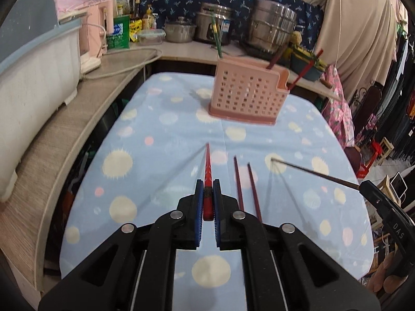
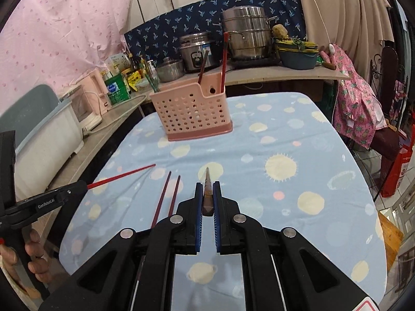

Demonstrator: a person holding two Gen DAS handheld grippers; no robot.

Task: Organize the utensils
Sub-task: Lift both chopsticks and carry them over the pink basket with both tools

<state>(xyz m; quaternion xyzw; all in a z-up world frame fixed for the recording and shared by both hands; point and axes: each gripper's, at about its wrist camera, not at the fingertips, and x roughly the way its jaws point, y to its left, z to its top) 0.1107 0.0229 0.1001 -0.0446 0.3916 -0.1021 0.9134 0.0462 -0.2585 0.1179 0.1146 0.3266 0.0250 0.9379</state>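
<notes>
My left gripper [image 1: 208, 184] is shut on a bright red chopstick [image 1: 207, 160], held above the blue spotted tablecloth [image 1: 160, 140] and pointing forward. My right gripper [image 2: 207, 185] is shut on a dark brown chopstick [image 2: 207, 176], which also shows at the right of the left wrist view [image 1: 311, 172]. In the right wrist view the left gripper [image 2: 84, 185] and its red chopstick [image 2: 122, 176] are at the left. Two dark red chopsticks [image 1: 246, 186] [image 2: 168, 197] lie side by side on the cloth between the grippers. A pink perforated utensil holder [image 1: 249, 96] [image 2: 192, 108] stands farther back with several chopsticks upright in it.
A wooden counter [image 1: 52, 134] runs along the left with a white and blue bin [image 1: 33, 59]. Steel pots [image 2: 246, 33], a rice cooker [image 2: 197, 51] and bottles crowd the back counter. A chair draped in pink cloth [image 2: 358, 103] stands at the table's right edge.
</notes>
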